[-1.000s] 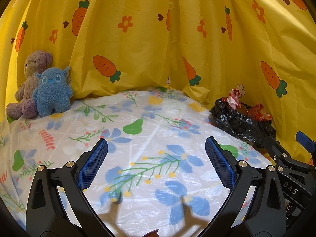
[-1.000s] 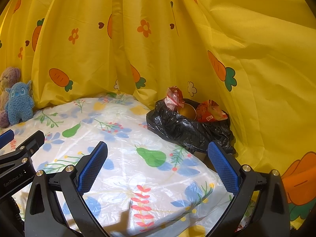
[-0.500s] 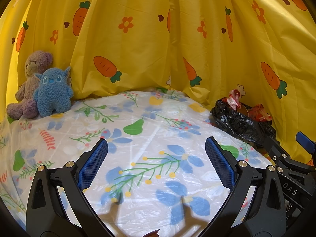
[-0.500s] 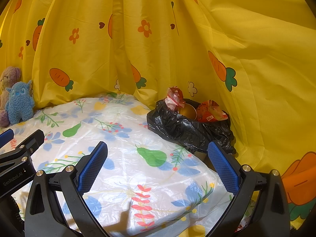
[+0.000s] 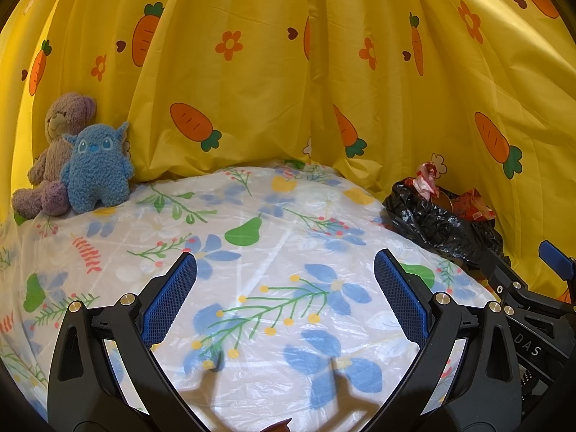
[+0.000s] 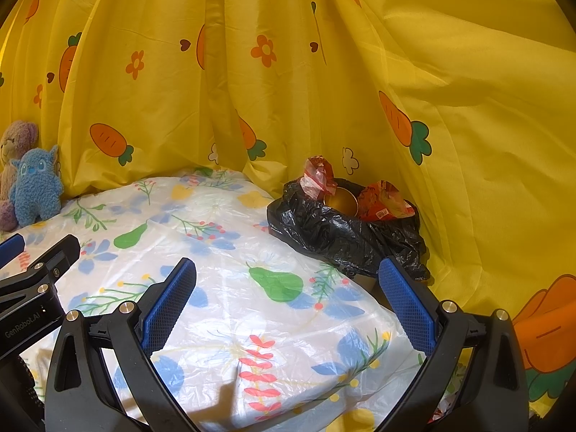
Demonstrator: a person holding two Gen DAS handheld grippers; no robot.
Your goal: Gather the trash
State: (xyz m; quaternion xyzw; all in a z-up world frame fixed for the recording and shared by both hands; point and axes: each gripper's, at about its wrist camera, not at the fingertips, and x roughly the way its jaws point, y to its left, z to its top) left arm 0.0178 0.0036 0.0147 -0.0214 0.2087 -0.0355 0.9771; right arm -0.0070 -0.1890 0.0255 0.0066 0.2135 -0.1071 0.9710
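Both hand-held grippers, left [image 5: 284,298] and right [image 6: 286,302], gape empty, trash bag [image 6: 345,234] ahead to the right.

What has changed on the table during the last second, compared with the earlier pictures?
Nothing visibly changed. Both tongs, left and right, hang open and empty over the tablecloth; the black bag with trash and the two plush toys lie where they were.

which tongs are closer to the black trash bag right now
Right. The right tongs sit open just short of the black trash bag, which lies ahead and slightly right of them. The left tongs, also open, are farther back, with the bag off to their right.
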